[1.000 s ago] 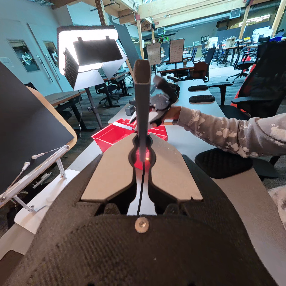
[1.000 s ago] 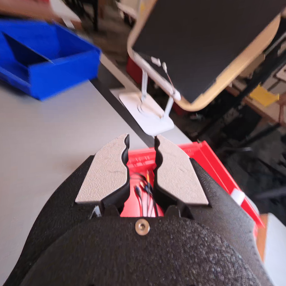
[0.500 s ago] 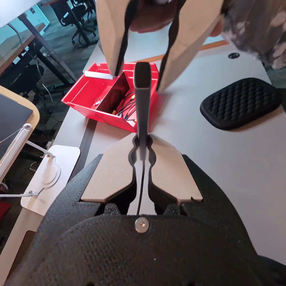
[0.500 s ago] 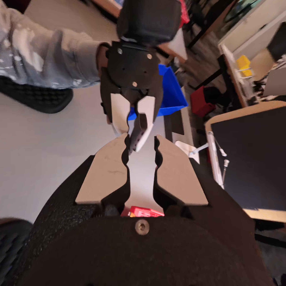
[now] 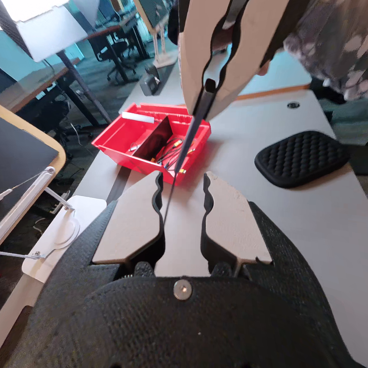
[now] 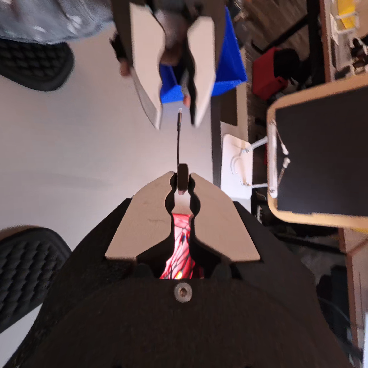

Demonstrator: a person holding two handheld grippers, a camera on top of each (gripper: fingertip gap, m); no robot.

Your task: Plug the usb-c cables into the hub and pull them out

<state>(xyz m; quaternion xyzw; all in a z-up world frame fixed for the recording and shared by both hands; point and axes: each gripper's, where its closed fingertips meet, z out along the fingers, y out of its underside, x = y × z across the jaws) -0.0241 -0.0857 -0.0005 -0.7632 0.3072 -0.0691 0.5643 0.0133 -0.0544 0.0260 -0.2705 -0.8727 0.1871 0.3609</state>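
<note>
The hub (image 5: 191, 135) is a slim dark grey bar with a thin black lead hanging from it. My right gripper (image 6: 182, 175) is shut on one end of the hub (image 6: 182, 179). The lead runs forward to a small plug (image 6: 179, 117). In the left wrist view the right gripper (image 5: 201, 111) reaches down from above and pinches the hub's far end. My left gripper (image 5: 182, 174) is open and the lead hangs loose between its fingers. Several usb-c cables (image 5: 171, 151) lie in a red bin (image 5: 123, 139) on the grey table.
A black padded rest (image 5: 300, 159) lies to the right on the table. A white stand base (image 5: 59, 229) with a black board (image 6: 318, 149) sits at the table's left edge. A blue bin (image 6: 229, 59) stands beyond the left gripper (image 6: 176, 125).
My left gripper was shut on the hub and has opened and let it go. My right gripper has come over, closed on the hub's far end and now holds it.
</note>
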